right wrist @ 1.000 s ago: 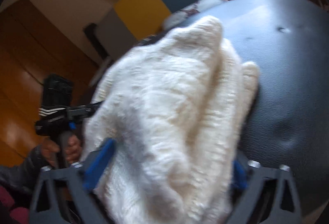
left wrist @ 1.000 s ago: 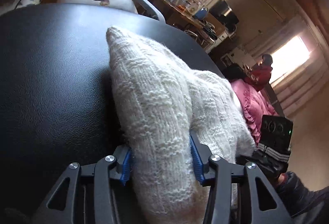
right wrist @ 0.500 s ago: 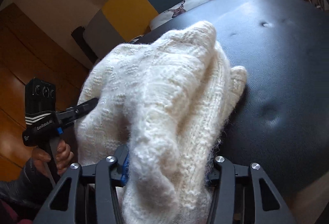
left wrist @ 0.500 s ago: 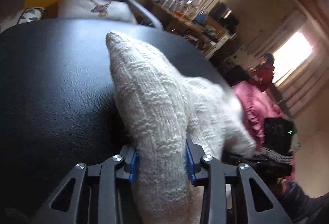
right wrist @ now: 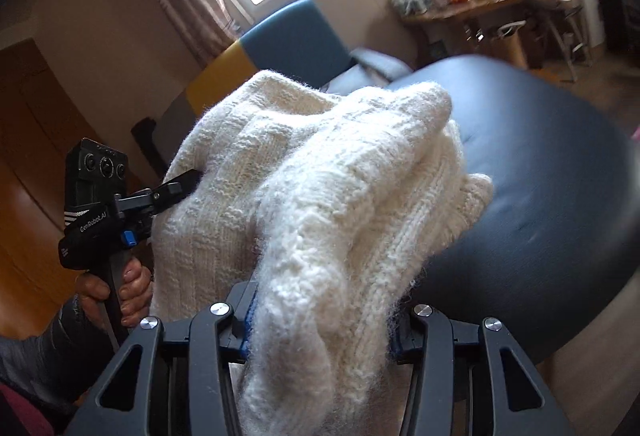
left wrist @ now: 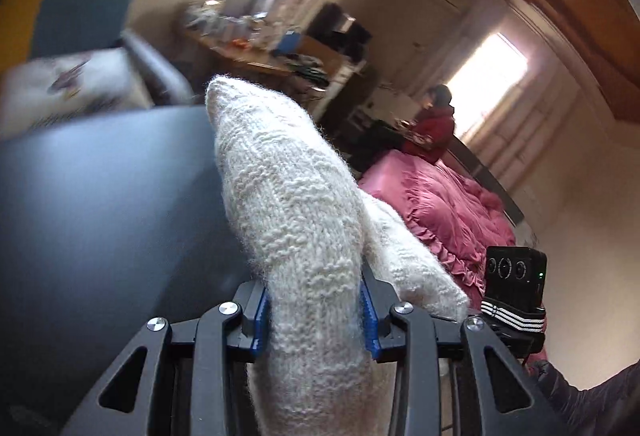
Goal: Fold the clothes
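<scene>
Sweater (right wrist: 320, 172): thick cream knit, bunched over dark padded seat (right wrist: 540, 156), one end raised. Looks soft, bulky, light, fuzzy enough not to slip; best taken by a gathered fold or edge, deep between pads. Left gripper (left wrist: 314, 320) pinching a thick roll of knit, jaws part spread around it. Right gripper (right wrist: 320, 332) likewise clamped on a fat fold.
</scene>
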Action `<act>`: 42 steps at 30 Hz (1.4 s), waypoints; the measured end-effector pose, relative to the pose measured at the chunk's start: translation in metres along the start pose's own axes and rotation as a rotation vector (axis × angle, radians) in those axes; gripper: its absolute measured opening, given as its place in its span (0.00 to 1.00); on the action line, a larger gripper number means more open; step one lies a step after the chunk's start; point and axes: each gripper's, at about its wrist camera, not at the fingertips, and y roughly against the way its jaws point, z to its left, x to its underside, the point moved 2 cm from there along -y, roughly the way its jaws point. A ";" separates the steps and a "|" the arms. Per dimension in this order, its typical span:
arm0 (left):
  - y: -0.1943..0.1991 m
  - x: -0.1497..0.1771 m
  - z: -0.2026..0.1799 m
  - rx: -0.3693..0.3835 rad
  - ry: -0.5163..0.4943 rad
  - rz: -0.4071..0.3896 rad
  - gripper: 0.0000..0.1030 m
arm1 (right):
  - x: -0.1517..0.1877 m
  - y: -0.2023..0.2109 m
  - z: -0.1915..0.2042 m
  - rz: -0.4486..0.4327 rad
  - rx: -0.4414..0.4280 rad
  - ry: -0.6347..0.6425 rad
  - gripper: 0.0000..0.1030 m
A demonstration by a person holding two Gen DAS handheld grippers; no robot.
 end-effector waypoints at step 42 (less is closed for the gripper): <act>-0.169 -0.012 -0.015 -0.200 -0.210 0.254 0.26 | -0.027 0.009 -0.106 0.176 0.293 0.275 0.28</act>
